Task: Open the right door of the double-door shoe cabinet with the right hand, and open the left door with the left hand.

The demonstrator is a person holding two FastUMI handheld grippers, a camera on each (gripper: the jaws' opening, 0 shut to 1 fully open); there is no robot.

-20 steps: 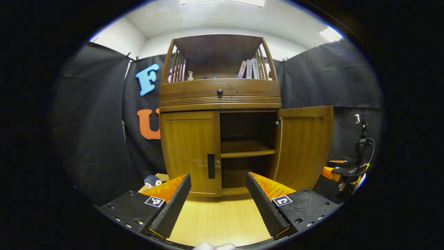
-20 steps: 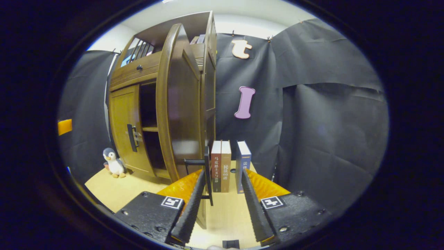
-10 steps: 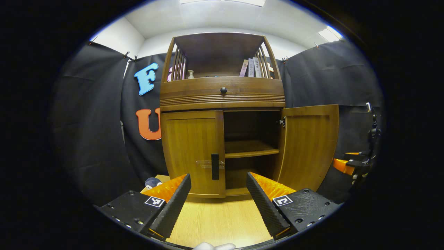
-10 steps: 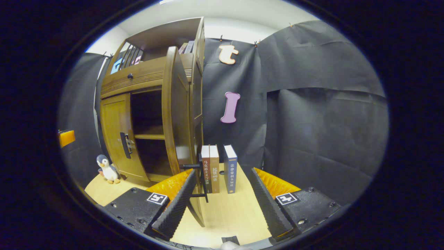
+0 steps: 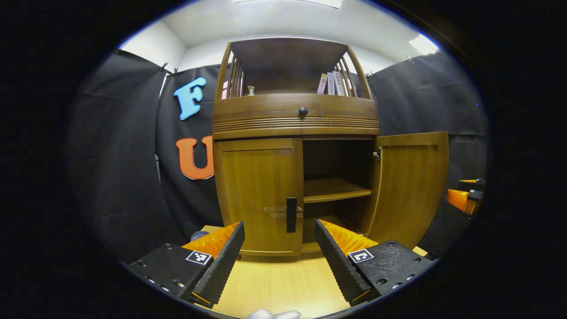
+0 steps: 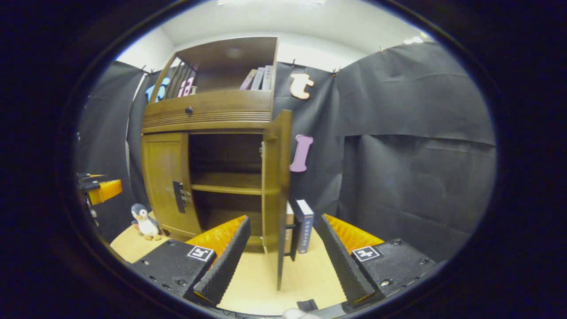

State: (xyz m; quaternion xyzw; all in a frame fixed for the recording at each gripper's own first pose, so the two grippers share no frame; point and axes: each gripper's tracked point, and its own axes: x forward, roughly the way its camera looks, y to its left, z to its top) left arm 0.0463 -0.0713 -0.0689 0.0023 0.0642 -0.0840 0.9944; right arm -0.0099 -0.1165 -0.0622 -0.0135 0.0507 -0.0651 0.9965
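The shoe cabinet (image 5: pixel 294 128) stands on a pale wooden surface (image 5: pixel 283 283) against the black cloth wall, straight ahead in the left gripper view and to the left of centre in the right gripper view; its right door (image 5: pixel 409 186) is swung wide open, showing the dark inside with one shelf (image 5: pixel 334 190) across it; in the right gripper view that door (image 6: pixel 277 195) is seen almost edge-on, its dark handle (image 6: pixel 293 241) sticking out on the far side; the left door (image 5: pixel 259 195) is shut flush, its dark upright handle (image 5: pixel 291 215) at the inner edge; above the doors runs a drawer front with a small round knob (image 5: pixel 303 111), and above that an open top shelf holding a few leaning books (image 5: pixel 332 83) and a small pump bottle (image 5: pixel 251 91); the left gripper (image 5: pixel 279 254) hangs in front of the shut left door with its fingers spread wide and nothing between them, apart from the handle; the right gripper (image 6: pixel 283 261) is likewise spread wide and grips nothing, the open door's edge lying in line between its fingers but farther off; upright books (image 6: pixel 304 225) stand on the surface just past the open door; a toy penguin (image 6: pixel 144 221) sits at the cabinet's left corner; the other gripper shows far off at the edge of each view
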